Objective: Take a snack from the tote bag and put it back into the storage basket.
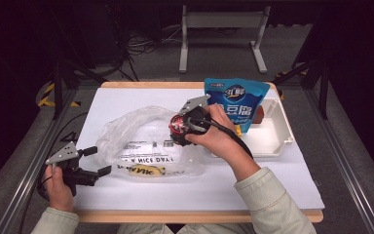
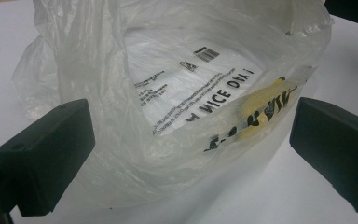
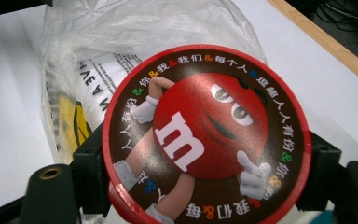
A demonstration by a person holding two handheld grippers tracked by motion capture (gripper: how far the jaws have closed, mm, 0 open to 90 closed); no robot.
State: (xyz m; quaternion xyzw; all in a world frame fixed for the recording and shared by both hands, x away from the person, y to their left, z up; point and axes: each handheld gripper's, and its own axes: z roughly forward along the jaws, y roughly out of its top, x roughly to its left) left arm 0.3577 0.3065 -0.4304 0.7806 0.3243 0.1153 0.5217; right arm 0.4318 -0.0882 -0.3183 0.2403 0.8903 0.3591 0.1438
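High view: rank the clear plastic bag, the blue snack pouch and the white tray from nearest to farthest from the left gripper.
From the left gripper, at the table's near left corner:
1. Clear plastic bag, right beside its jaws, mid-table.
2. Blue snack pouch, far side, right of centre, past the right gripper.
3. White tray, at the right edge, beyond the pouch.

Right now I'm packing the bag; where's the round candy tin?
In the high view, the candy tin sits mid-table, clamped in the right gripper over the plastic bag, left of the blue pouch.
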